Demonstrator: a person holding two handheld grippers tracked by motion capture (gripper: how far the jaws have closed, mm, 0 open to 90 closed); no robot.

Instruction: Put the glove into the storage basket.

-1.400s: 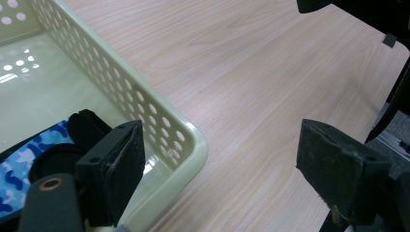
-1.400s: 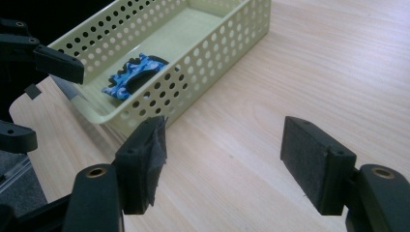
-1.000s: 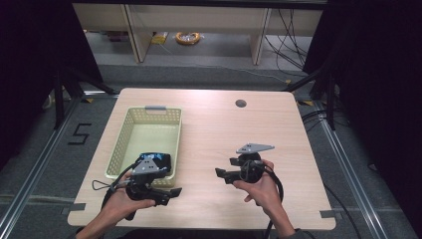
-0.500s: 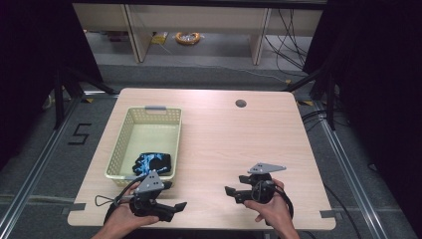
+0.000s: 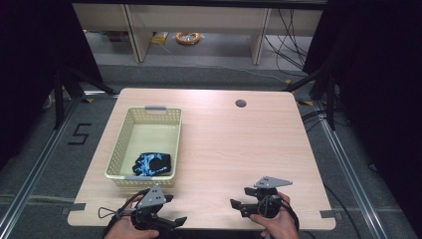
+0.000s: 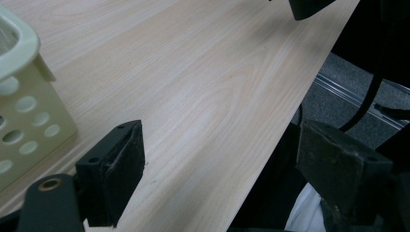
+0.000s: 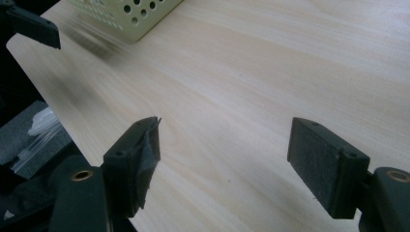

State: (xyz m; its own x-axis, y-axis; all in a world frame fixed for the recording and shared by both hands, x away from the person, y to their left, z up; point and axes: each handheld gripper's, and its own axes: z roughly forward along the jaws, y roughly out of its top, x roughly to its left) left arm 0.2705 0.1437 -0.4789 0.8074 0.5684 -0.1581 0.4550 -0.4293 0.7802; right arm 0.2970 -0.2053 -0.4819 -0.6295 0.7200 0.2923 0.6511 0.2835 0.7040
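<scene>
**Both grippers pulled back to the near bench edge**

Both grippers sit closer to the person than a second ago. The left gripper (image 5: 166,219) and right gripper (image 5: 241,205) hold their jaws wide apart, gripping nothing. A crumpled black-and-blue cloth (image 5: 153,164) lies in the near end of the pale yellow perforated basket (image 5: 130,128), just beyond the left jaws, apart from them, well left of the right.

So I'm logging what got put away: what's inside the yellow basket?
One dark blue-and-black bundle lies at the near end of the basket. The rest of its floor looks bare. Anything beneath the bundle is covered.
</scene>
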